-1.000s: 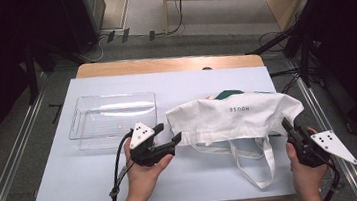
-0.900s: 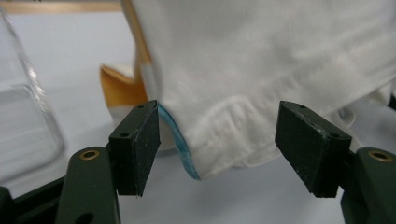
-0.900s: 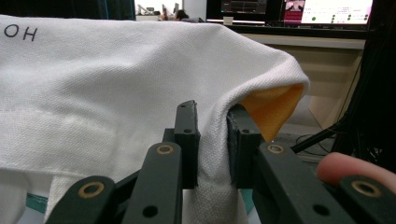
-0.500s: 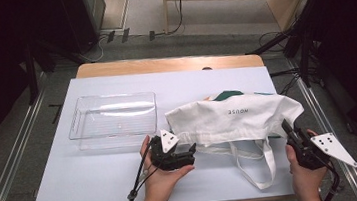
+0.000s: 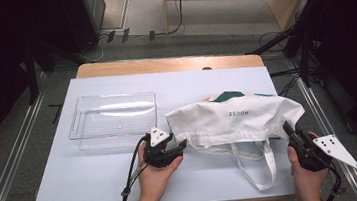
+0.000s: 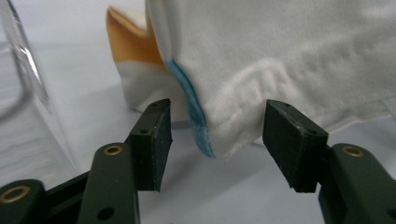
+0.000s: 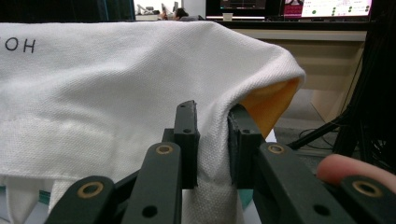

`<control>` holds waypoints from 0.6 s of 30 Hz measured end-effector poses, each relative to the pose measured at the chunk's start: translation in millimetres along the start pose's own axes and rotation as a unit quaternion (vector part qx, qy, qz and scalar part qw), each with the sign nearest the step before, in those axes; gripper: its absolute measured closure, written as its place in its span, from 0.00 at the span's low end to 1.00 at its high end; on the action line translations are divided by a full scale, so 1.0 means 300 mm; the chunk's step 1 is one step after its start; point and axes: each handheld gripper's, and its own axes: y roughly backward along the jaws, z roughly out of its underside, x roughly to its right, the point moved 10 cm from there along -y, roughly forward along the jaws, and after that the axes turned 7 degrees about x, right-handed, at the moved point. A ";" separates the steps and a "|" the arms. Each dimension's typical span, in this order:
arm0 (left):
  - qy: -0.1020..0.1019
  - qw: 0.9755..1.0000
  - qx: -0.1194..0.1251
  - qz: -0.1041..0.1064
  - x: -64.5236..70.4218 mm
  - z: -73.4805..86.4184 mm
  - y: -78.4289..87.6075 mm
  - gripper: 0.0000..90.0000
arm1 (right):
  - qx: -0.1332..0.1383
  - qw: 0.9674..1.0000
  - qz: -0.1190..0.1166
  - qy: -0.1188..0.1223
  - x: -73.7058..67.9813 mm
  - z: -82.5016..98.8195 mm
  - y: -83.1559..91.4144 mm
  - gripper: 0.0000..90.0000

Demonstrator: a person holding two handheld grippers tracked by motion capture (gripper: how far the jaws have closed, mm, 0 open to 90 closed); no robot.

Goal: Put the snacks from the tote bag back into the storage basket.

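Now | bag point(image 5: 233, 117) print "HOUSE" mirrored | left jaws closing, unclamped | right jaws pinch bag

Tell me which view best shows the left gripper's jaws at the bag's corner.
The left gripper view: the left gripper straddles the white bag corner, pads not touching. The high view shows that gripper small at the bag's edge; the right gripper view shows the bag's other end pinched.

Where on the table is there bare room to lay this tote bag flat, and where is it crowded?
Free: the white table sheet in front of the clear plastic tray, left of the left gripper, and the strip behind tray and tote bag. Crowded: the right half, under the bag, its looped handles and the right gripper clamping its corner.
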 end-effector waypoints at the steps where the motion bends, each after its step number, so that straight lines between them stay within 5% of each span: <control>1: 0.000 1.000 0.000 0.014 0.010 0.004 -0.004 0.47 | 0.000 1.000 0.000 0.000 0.000 0.000 0.000 0.87; 5: -0.004 1.000 0.001 0.023 0.036 0.010 -0.026 0.45 | -0.002 1.000 -0.002 0.006 -0.005 0.008 0.000 0.87; 6: -0.012 1.000 0.000 0.014 0.035 0.008 -0.030 0.49 | 0.000 1.000 -0.004 0.009 -0.009 0.008 0.000 0.87; 7: -0.017 1.000 -0.001 0.005 0.032 0.005 -0.029 0.68 | 0.002 1.000 -0.004 0.012 -0.017 0.002 0.005 0.87; 8: -0.025 1.000 0.003 -0.001 0.031 -0.002 -0.026 0.68 | 0.002 1.000 -0.004 0.012 -0.017 0.002 0.005 0.87; 9: -0.031 1.000 0.005 0.002 0.033 -0.010 -0.023 0.86 | 0.006 1.000 -0.003 0.015 -0.026 -0.006 0.014 0.87; 13: -0.039 0.999 0.009 0.020 0.041 -0.039 -0.012 0.90 | 0.017 1.000 -0.002 0.015 -0.030 -0.028 0.032 0.87; 18: -0.036 0.997 0.056 0.023 0.029 -0.127 0.045 0.91 | 0.028 0.999 0.000 0.016 -0.039 -0.052 0.053 0.87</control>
